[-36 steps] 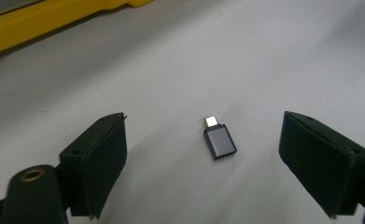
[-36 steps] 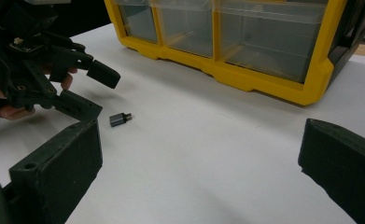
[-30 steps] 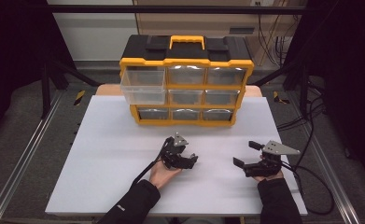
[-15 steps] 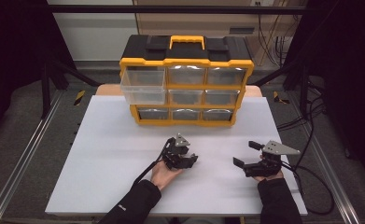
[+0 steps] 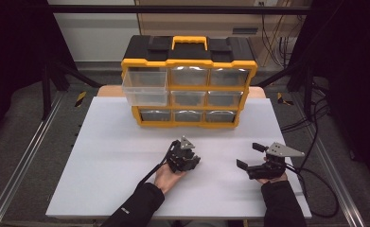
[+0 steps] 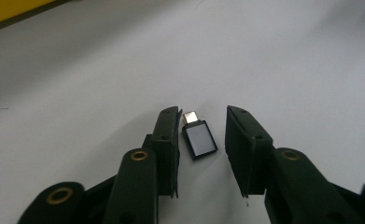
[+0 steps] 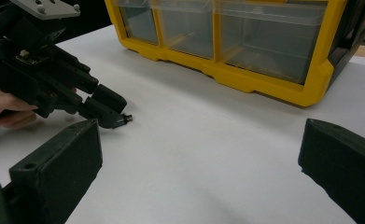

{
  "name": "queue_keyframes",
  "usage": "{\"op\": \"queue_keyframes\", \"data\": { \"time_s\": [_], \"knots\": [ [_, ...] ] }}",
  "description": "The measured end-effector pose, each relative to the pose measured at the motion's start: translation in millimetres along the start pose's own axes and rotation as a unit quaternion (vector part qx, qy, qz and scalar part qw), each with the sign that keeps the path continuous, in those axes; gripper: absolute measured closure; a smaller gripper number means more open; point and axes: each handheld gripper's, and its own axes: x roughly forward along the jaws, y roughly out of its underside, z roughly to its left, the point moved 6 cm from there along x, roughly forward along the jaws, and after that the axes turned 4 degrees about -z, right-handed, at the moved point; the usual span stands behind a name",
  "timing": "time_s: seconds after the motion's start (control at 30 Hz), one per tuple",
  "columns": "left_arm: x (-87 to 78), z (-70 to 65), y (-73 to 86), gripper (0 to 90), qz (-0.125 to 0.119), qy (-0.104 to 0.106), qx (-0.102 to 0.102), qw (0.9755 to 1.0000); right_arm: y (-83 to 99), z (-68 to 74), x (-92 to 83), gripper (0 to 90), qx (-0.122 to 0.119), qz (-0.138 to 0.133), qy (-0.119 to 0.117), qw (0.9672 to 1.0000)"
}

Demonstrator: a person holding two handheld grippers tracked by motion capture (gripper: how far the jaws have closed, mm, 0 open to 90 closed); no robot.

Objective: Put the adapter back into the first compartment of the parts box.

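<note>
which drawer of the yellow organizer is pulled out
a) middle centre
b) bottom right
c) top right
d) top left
d: in the high view the clear top-left drawer juts out from the front of the organizer toward the person, while the other drawers sit flush in their slots.

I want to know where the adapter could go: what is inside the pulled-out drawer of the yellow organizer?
The pulled-out drawer looks empty through its clear walls in the high view. Its back part stays covered inside the organizer.
</note>
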Motion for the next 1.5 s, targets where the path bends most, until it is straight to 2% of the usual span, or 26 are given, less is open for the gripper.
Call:
{"op": "queue_keyframes", "data": {
  "time_s": [0.47,0.93,1.23,1.5],
  "knots": [
    [2.1,0.0,0.8,74.5,0.009,-0.008,0.0,0.9999,-0.2,-0.3,0.0,0.2,-0.002,-0.001,0.0,1.0],
    [1.3,2.3,0.3,75.6,0.011,-0.001,0.002,0.9999,-0.4,-0.2,-0.1,0.2,-0.001,-0.002,0.0,1.0],
    [-6.1,2.4,-3.5,75.6,0.0,0.005,0.002,1.0,-0.4,-0.2,-0.1,0.2,-0.001,-0.002,0.0,1.0],
    [-15.7,0.4,-6.1,75.6,-0.004,0.01,0.012,0.9999,-0.4,-0.1,-0.1,0.2,-0.001,-0.002,0.0,1.0]
  ]
}}
